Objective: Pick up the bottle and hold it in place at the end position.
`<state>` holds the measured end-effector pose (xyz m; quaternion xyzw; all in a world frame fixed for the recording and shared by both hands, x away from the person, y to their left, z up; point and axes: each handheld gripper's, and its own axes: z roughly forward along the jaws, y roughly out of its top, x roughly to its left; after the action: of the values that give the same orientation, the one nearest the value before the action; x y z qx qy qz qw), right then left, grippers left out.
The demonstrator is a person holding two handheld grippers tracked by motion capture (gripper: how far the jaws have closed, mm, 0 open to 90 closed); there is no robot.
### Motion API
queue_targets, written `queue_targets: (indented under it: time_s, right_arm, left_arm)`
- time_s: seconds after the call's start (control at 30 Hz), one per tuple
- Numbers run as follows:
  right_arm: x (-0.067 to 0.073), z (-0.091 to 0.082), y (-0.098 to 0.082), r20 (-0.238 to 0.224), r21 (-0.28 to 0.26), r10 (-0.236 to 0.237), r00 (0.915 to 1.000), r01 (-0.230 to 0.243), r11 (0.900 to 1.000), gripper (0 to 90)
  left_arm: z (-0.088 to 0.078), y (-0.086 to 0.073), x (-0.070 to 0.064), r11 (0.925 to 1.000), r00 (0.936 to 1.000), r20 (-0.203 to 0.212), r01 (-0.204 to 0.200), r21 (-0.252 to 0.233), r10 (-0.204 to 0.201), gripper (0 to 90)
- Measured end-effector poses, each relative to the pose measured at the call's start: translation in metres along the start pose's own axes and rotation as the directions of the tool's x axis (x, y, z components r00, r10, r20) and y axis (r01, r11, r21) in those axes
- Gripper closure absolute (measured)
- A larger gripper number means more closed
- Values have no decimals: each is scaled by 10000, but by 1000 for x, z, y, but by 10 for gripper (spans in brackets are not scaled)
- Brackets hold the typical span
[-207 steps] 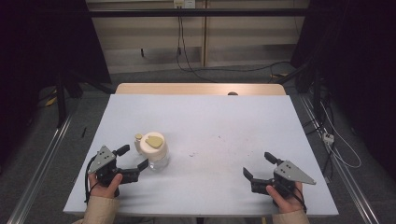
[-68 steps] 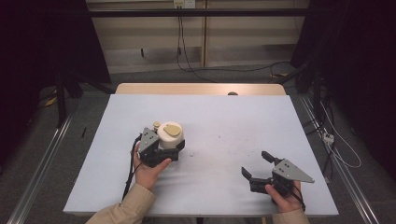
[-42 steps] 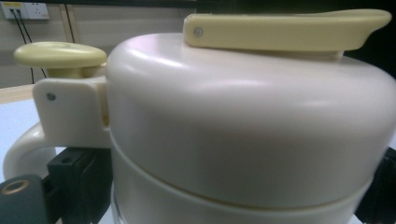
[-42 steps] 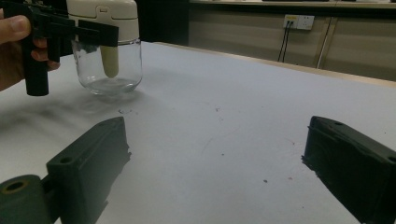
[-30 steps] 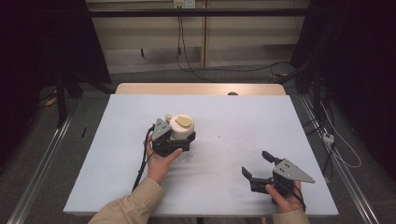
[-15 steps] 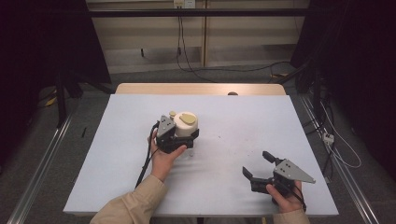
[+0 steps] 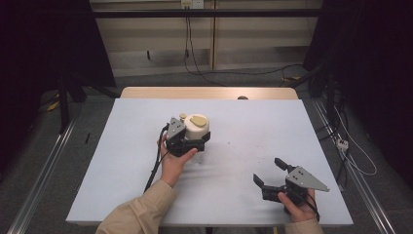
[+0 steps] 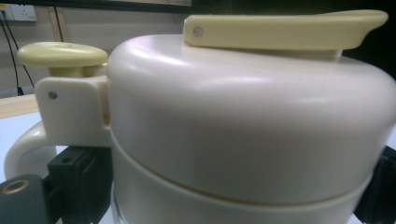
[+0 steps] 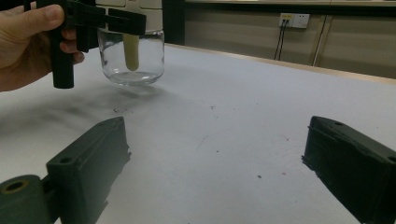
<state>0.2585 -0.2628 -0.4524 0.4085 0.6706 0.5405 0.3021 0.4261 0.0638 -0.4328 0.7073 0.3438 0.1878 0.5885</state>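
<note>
A glass jug with a cream lid and handle [image 7: 197, 126] hangs a little above the white table [image 7: 122, 185], left of centre. My left gripper [image 7: 194, 142] is shut on the jug's upper body, just under the lid. The left gripper view brings the lid [image 8: 243, 116] very close, with one black finger [image 8: 70, 179] at its left side. From the right gripper view the clear glass base [image 9: 133, 58] floats over its shadow, clamped by the other gripper beside a hand [image 9: 25, 44]. My right gripper [image 7: 269, 171] rests open at the front right, and nothing lies between its jaws [image 9: 215, 163].
A wooden strip [image 7: 209, 92] runs along the table's far edge, with a small dark object [image 7: 242, 98] on it. Cables trail over the floor behind the table. Metal rails [image 7: 44, 175] flank both sides. Faint dark specks [image 9: 212, 108] mark the tabletop.
My left gripper closed on the jug at the front left, then carried it toward the middle and farther back. In the last second it drifted slightly right. The right gripper stayed put.
</note>
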Motion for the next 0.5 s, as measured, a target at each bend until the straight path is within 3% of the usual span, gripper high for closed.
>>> queue_targets:
  time_s: [0.5]
  right_arm:
    - [1,0,-1,4,12,16,10000,-16,10000,54]
  left_arm:
    - [11,-5,1,9998,10000,39,50,184,-51,63]
